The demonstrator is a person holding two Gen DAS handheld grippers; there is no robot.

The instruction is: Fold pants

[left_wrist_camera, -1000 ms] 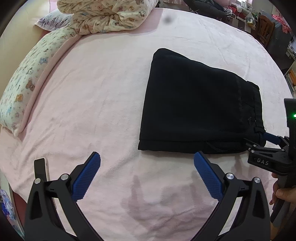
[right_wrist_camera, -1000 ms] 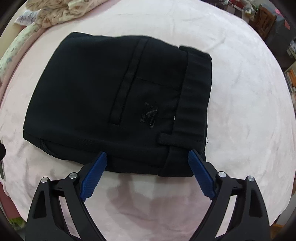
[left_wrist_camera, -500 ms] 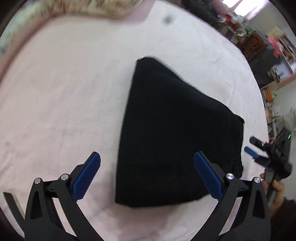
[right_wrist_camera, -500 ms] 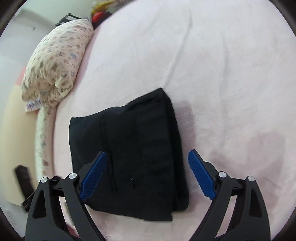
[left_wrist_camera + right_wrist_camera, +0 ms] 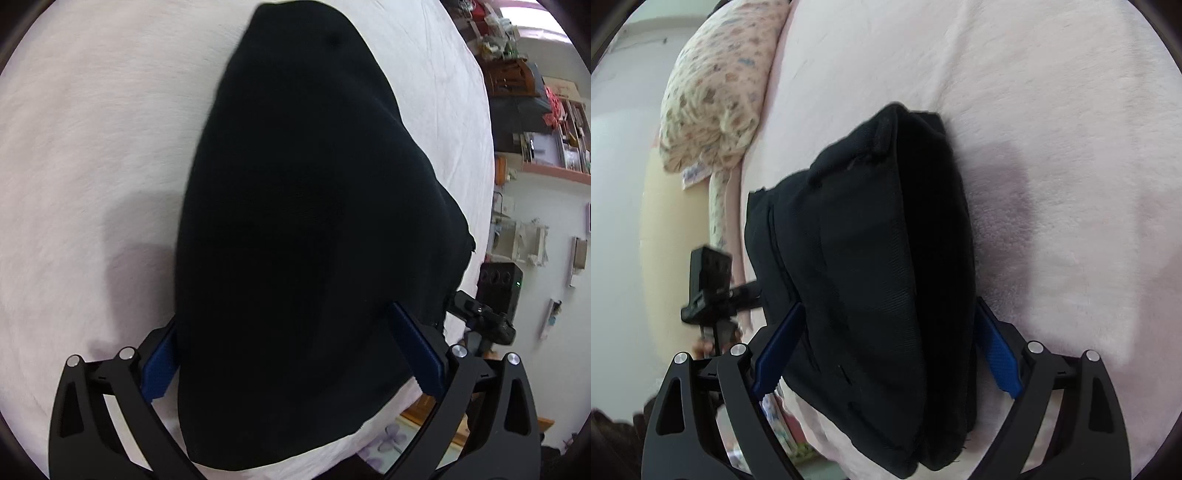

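Note:
The folded black pants (image 5: 295, 229) lie on the pink bed cover (image 5: 81, 155) near its edge. My left gripper (image 5: 291, 354) is open, its blue pads on either side of the bundle's near end. My right gripper (image 5: 886, 354) is open too and straddles the other end of the pants (image 5: 871, 258), where the stacked folded layers show. Each gripper shows in the other's view: the right gripper (image 5: 480, 314) beyond the pants on the right, the left gripper (image 5: 713, 288) on the left. I cannot tell whether the pads touch the cloth.
A flowered quilt and pillow (image 5: 720, 85) lie at the head of the bed. Shelves and clutter (image 5: 546, 122) stand beyond the bed's far side. The bed's edge and the floor (image 5: 413, 432) are just under the grippers.
Both grippers have swung round and moved in close, from facing the pants' long side to straddling the two ends of the folded bundle. The jaws stayed open.

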